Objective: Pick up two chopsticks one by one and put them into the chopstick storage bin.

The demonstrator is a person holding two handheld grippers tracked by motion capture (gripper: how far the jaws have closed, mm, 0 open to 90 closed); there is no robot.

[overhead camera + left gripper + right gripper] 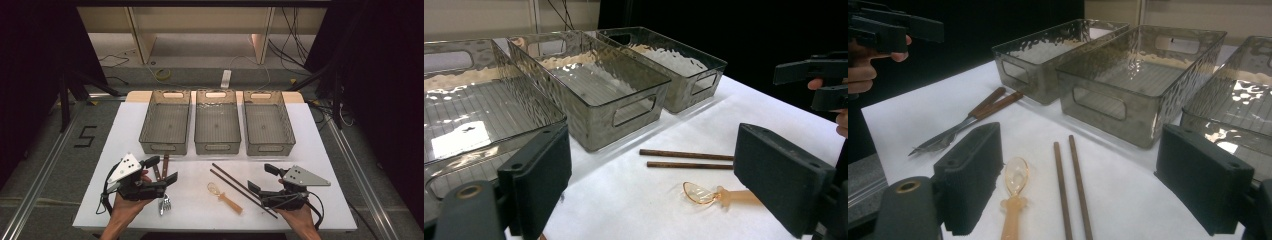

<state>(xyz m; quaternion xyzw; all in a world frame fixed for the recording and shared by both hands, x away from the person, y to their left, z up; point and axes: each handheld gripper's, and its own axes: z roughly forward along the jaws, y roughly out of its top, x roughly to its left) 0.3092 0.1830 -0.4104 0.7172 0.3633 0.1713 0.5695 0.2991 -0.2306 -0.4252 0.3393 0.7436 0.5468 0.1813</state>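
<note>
Three clear ribbed bins [217,126] stand side by side at the twelve o'clock edge of the white worktop [310,165], open tops up and handle cut-outs facing the person. That reads as a sorting setup, one bin per kind of utensil. The cutlery lies loose in front of them, probably so each piece can be picked singly.

The left tongs [166,169] hover with jaws spread wide and nothing between them. Directly beneath lie two brown-handled pieces [993,104], one plainly a fork [164,204], with handles toward twelve o'clock and tips toward six.

The right tongs [261,178] are equally wide open and empty, held just above the worktop. The pair of brown chopsticks [242,189] lies at about nine o'clock of them, running diagonally and passing close under the near jaw. The translucent amber spoon [223,196] rests further out in the same direction, bowl toward the bins, between the chopsticks and the fork.
</note>
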